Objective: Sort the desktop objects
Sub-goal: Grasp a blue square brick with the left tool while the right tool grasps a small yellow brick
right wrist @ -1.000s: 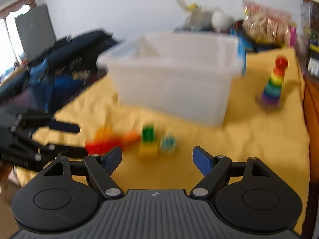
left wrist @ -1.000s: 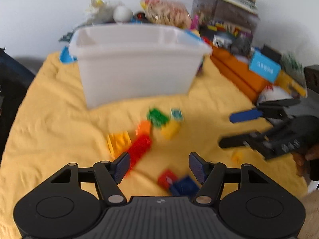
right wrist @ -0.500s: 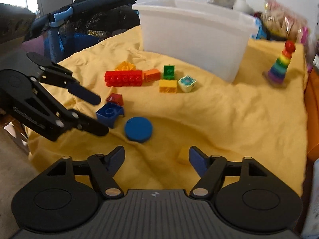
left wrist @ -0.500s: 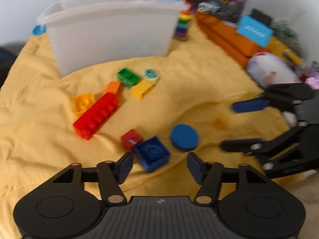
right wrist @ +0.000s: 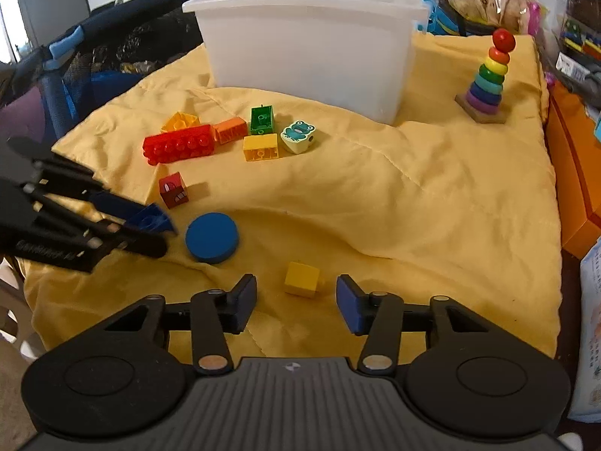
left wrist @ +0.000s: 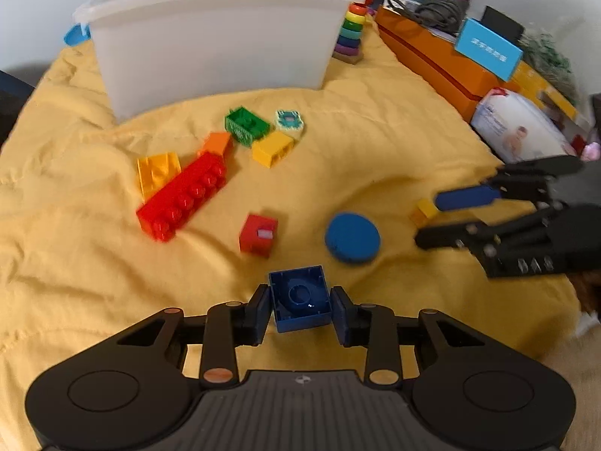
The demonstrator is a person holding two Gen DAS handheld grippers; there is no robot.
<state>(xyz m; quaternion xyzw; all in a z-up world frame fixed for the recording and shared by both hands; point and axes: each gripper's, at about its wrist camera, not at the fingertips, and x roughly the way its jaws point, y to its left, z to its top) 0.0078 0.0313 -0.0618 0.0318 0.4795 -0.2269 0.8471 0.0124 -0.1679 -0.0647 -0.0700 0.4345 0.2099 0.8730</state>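
L claw (left wrist: 300,310) w/ blue brick (left wrist: 300,298)

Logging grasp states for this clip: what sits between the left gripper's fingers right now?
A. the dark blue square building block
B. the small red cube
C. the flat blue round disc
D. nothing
A: in the left wrist view the left gripper has both pads pressed against the sides of the dark blue square building block, hollow underside facing the camera.

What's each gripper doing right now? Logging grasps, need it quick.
Left gripper: closed on the blue brick.
Right gripper: open, holding nothing; the small yellow block lies between its fingers, untouched.
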